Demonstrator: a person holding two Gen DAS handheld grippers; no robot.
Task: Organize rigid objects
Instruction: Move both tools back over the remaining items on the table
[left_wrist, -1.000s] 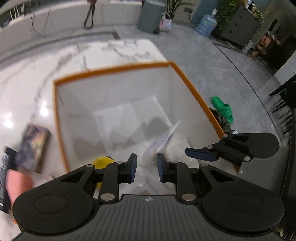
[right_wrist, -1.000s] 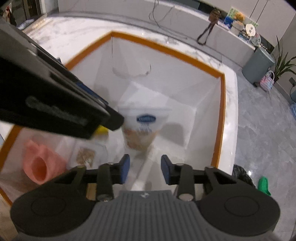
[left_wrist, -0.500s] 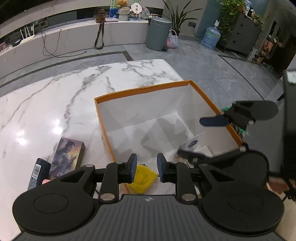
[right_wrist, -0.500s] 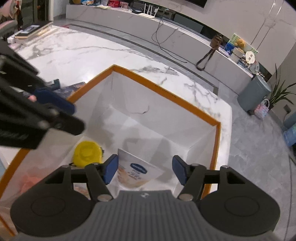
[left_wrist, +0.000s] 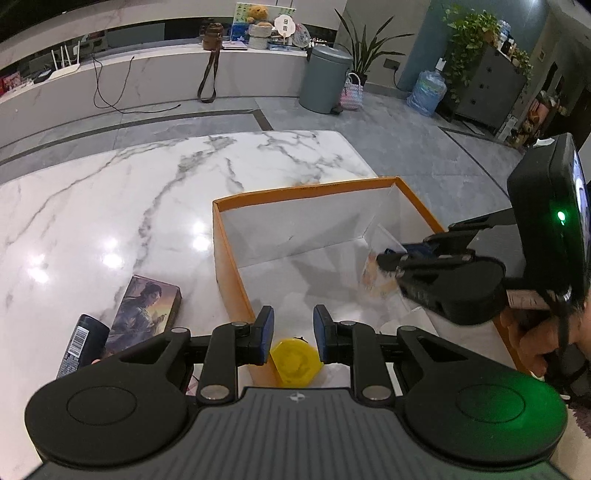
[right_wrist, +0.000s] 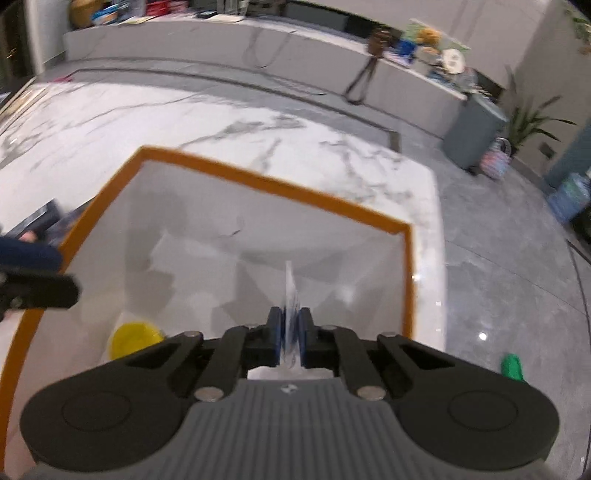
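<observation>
Gripping a thin clear packet (right_wrist: 289, 295) edge-on, the right gripper (right_wrist: 289, 334) has its blue pads pressed against both faces of it, inside the orange-rimmed box (right_wrist: 258, 181). From the left wrist view the same right gripper (left_wrist: 397, 254) reaches in over the box's right side, and the packet (left_wrist: 376, 273) hangs near the far right inner corner, printed lower part blurred, so the label cannot be read. The left gripper (left_wrist: 290, 334) hovers above the near left edge of the box (left_wrist: 225, 258); its pads stand apart with nothing between them. A yellow lid-like object (left_wrist: 295, 360) lies on the box floor near that edge, seen through the gap of the left fingers; the right wrist view shows it (right_wrist: 135, 338) at the near left corner of the floor. Outside the box, on the marble table (left_wrist: 110, 192), an illustrated flat box (left_wrist: 147, 306) lies just beside the orange wall, and a dark bottle with a barcode (left_wrist: 83, 343) rests touching or nearly touching its near left end; contact cannot be confirmed. White paper or packaging (left_wrist: 410, 321) lies on the box floor below the right gripper. The person's right hand (left_wrist: 535, 339) holds the handle at the right edge of the view. Right wrist view is motion-blurred.
</observation>
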